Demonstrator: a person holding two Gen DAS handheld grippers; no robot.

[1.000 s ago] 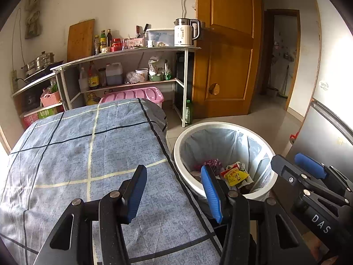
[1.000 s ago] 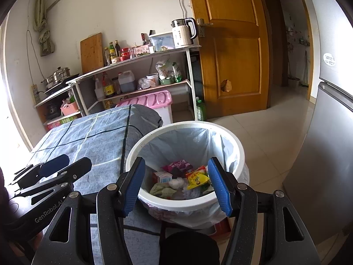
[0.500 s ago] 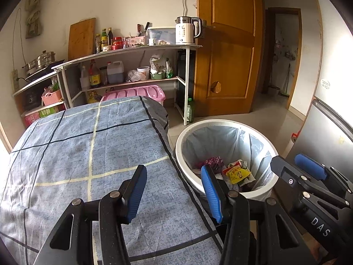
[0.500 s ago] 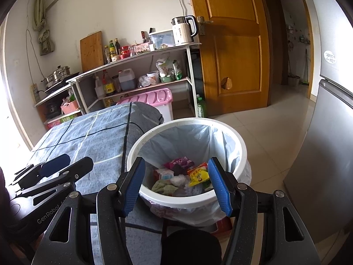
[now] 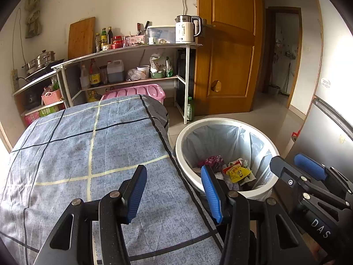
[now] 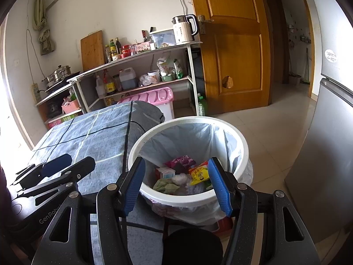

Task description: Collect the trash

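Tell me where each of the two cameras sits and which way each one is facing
Left wrist: sits on the left gripper, looks over the blue checked tablecloth toward the shelves; its own open fingers and the right gripper show.
Right wrist: sits on the right gripper, looks down into the trash bin; its open fingers and the left gripper show.
Shared: bin, tablecloth, shelves, kettle, wooden door.

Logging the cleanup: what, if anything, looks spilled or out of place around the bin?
Nothing stands out. The trash sits inside the white plastic-lined bin, the blue checked tablecloth shows no litter, and both the left gripper and right gripper are open.
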